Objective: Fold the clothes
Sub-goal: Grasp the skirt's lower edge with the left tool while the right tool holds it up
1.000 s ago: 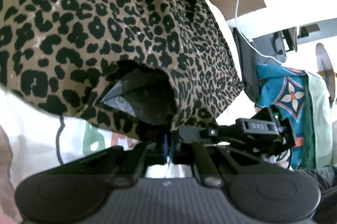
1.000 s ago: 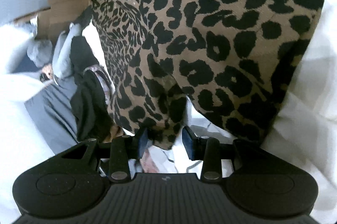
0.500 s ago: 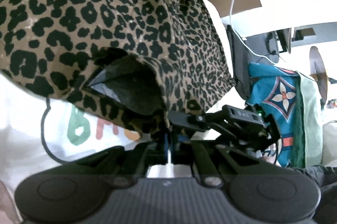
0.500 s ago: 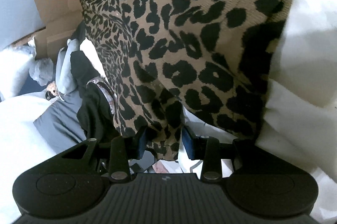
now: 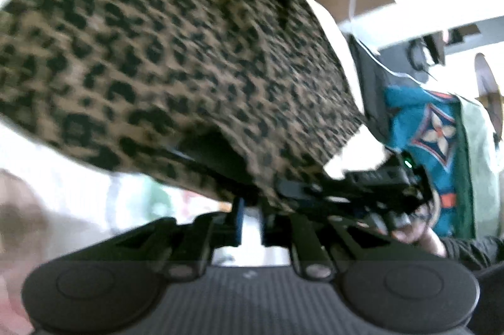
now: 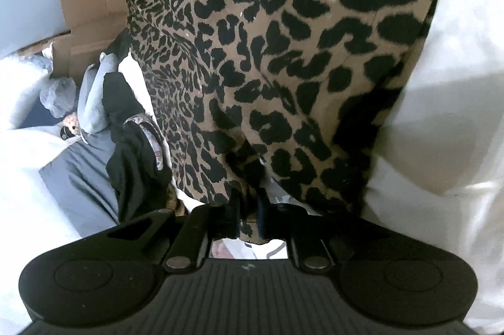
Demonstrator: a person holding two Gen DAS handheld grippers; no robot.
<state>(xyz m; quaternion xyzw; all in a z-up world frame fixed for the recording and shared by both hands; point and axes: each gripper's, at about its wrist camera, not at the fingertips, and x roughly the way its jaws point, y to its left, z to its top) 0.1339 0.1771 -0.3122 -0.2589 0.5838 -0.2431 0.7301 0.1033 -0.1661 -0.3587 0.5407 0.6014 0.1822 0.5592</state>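
The big leopard cloth (image 6: 283, 67) hangs up in the air over the white bed cover (image 6: 441, 146), and it fills both views. This looks like the lifting step, before the fold. The right claw (image 6: 249, 215) has just been closing, and its two tips now pinch the bottom edge of the cloth. The left claw (image 5: 250, 220) has just been opening a little; a thin gap shows between its tips, and the cloth edge sits just above them, so I cannot tell if it has hold. Next, both claws need a firm hold on the edge.
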